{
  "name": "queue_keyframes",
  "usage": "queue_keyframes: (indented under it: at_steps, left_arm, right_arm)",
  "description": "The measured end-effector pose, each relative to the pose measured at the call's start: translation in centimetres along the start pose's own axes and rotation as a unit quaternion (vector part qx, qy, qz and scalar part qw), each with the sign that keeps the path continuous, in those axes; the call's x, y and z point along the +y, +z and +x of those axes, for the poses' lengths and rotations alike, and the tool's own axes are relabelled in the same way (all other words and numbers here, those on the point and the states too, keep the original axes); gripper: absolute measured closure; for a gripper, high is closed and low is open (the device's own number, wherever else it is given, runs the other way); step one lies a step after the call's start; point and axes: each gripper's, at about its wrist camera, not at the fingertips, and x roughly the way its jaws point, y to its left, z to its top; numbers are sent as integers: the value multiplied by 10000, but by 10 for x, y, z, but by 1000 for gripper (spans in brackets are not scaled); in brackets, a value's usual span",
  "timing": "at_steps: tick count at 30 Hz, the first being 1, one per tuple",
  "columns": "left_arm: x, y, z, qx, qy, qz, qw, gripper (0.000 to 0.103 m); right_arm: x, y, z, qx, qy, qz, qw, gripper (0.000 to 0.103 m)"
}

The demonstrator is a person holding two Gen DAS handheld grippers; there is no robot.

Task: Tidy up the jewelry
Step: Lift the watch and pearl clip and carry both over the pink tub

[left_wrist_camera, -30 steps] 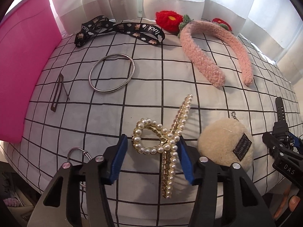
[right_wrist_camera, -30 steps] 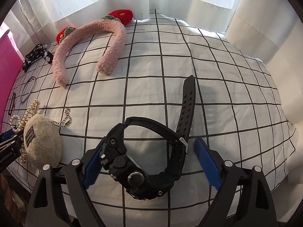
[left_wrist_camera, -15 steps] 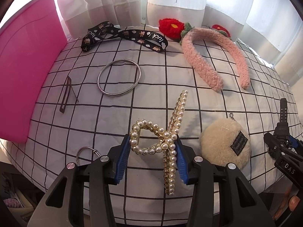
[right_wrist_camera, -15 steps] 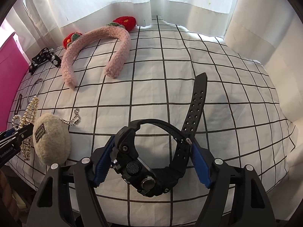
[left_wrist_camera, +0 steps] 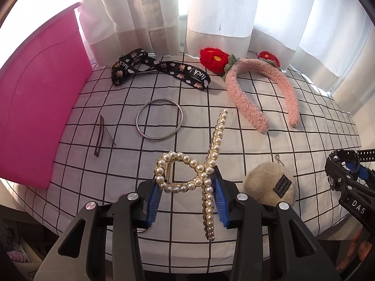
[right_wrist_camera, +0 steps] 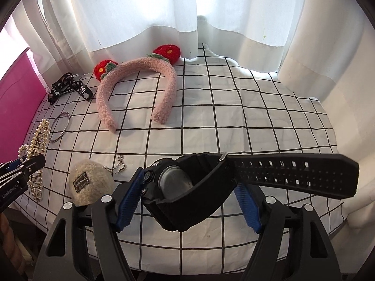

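Closest in, the left gripper has its blue pads clamped on the pearl hair claw, jaws having just been closing on it, and the claw hangs clear of the grid-pattern tablecloth. The right gripper is pinching the black watch by its case and band, steel back facing the camera, perforated rubber strap sticking out sideways in the air.

Using the fluffy beige pom keychain as the landmark: it sits between the two grippers near the front edge of the tablecloth, ball chain trailing off its far side. The near edge drops off right below both grippers. To the pom's right the cloth is mostly open, lots of room out to the curtain.

Left of the pom and further back lie a thin metal bangle and a flat dark snap clip, apart from each other. Further left a tall pink panel walls off that side.

Beyond the pom, the fuzzy pink headband with red crochet flowers lies flat, and a black printed ribbon sits beside it, both near the curtain hem.
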Motion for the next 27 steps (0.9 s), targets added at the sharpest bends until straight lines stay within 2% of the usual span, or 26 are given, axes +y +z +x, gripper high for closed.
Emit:
queue_keyframes:
  at_steps: [8,15,20,27]
  left_arm:
    - [9,9,-22,-263,-66,-29,9996,64]
    - [29,26,-55,-617,1,-119,9980,64]
    - [57,42,-86,-877,114,-234,9958,64]
    - [115,59,-133,-1282,356,-554,9896,64]
  right_arm:
    - [15,14,-22,-211,-19,-89,9997,31]
    - [46,39,-52,-545,78,-335,9979,31]
    - [83,60,-76,-862,259,-559,9944,31]
    - [153,93,-109,-1326,669,-984,9840,31]
